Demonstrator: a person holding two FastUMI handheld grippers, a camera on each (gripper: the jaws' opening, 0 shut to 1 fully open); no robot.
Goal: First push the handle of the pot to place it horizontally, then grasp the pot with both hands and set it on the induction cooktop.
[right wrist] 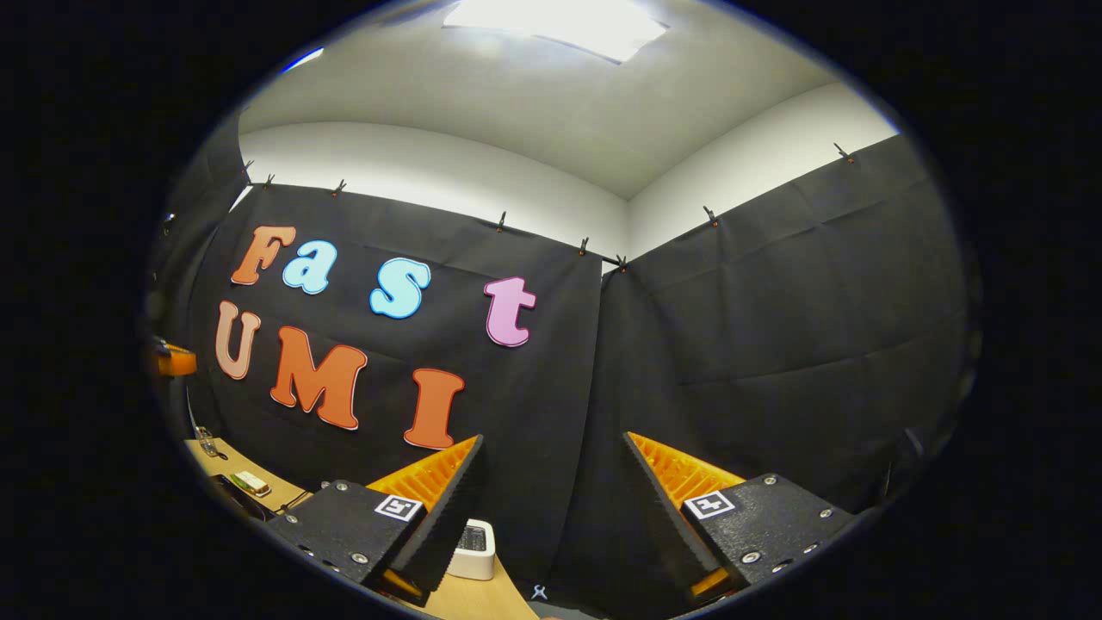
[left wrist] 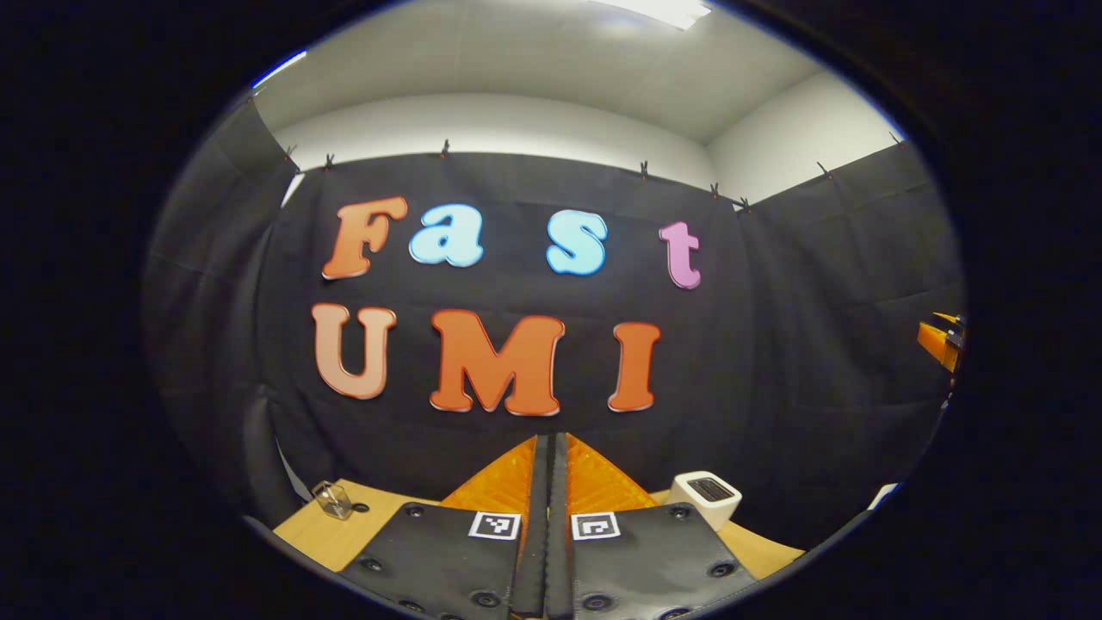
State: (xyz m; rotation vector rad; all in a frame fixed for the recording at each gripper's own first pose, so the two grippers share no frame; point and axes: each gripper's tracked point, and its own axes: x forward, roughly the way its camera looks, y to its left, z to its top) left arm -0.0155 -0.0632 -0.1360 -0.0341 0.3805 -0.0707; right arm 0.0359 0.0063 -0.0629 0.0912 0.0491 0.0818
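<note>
I hold my left gripper (left wrist: 547, 448) raised and level, pointing straight at the black cloth wall (left wrist: 818, 362) at the back of the booth. Its two orange fingers (left wrist: 508, 482) lie pressed together along their whole length, with only a thin dark seam between them, and nothing sits in that seam. Below them runs the wooden table (left wrist: 344, 530), low in the left gripper view. A small white box with a dark slot on top (left wrist: 706, 497) stands on the table just right of the fingers, and a small clear object (left wrist: 332, 499) lies near the table's left edge. At the far right edge of this view I see an orange part of my right gripper (left wrist: 943, 340), held at about the same height.

My right gripper (right wrist: 553, 465) is tilted up, so the ceiling (right wrist: 482, 95) and its bright light panel (right wrist: 555, 24) take much of the right gripper view. Its fingers (right wrist: 430, 478) stand wide apart and hold nothing; the wall shows between them. The white box (right wrist: 473, 551) sits on the table (right wrist: 469, 598) just behind the left finger. A few small items (right wrist: 250, 482) lie on the table far to the left.

I cannot tell where the pot is from either view.
</note>
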